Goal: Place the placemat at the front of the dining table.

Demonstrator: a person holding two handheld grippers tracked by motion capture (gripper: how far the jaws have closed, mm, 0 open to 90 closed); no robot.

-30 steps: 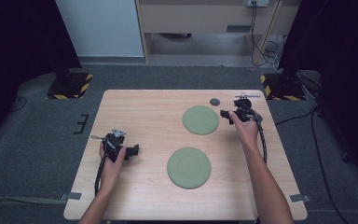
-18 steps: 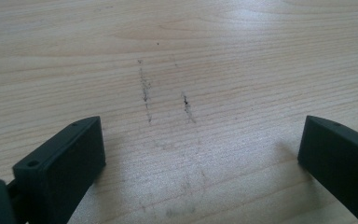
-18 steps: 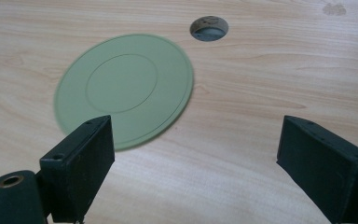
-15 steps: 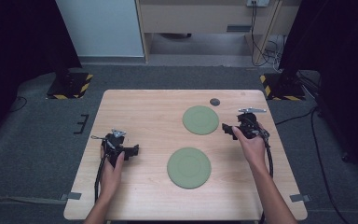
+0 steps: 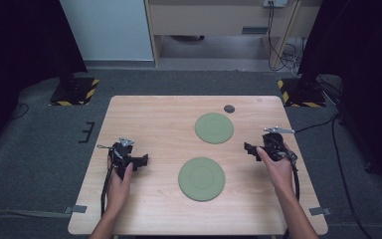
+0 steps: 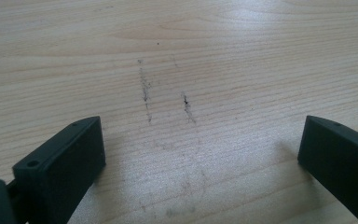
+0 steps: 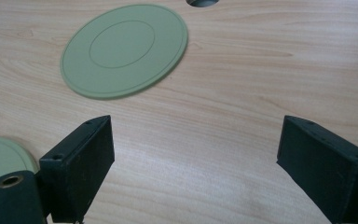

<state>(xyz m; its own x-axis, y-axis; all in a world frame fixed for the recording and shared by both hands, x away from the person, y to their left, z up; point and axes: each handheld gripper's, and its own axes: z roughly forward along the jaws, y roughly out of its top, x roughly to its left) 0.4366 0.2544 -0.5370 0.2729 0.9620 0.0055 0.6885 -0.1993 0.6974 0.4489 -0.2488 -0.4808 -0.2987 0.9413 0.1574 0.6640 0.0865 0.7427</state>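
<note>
**Both grippers empty and wide open beside two green discs**

Nearest the desk's (image 5: 144, 112) front edge, the person's two forearms come in, each hand holding a gripper. The left gripper (image 5: 142, 161) sits low over the left part of the desk, close to the left edge, its jaws pointing toward the middle. In the left gripper view (image 6: 200, 154) its two black jaws stand far apart with nothing between them, just bare wood with a few dark scuff marks (image 6: 147, 95).

The near green disc (image 5: 202, 179) lies flat in the front half of the desk, roughly central, between the two hands and apart from both.

The right gripper (image 5: 250, 149) is near the right edge, a little farther back than the left one, its jaws pointing toward the desk's middle. Its jaws are spread wide and hold nothing; in the right gripper view (image 7: 193, 158) only bare wood lies between them. That view also shows the rim of the near disc (image 7: 2, 156) at the lower left.

Farther back lies the far green disc (image 5: 214, 128), flat, right of centre, well apart from the near one and clear of the right gripper; the right gripper view shows it (image 7: 123, 51) ahead of the jaws.

Beyond it, near the back edge, sits a small dark round spot (image 5: 229, 108).
</note>
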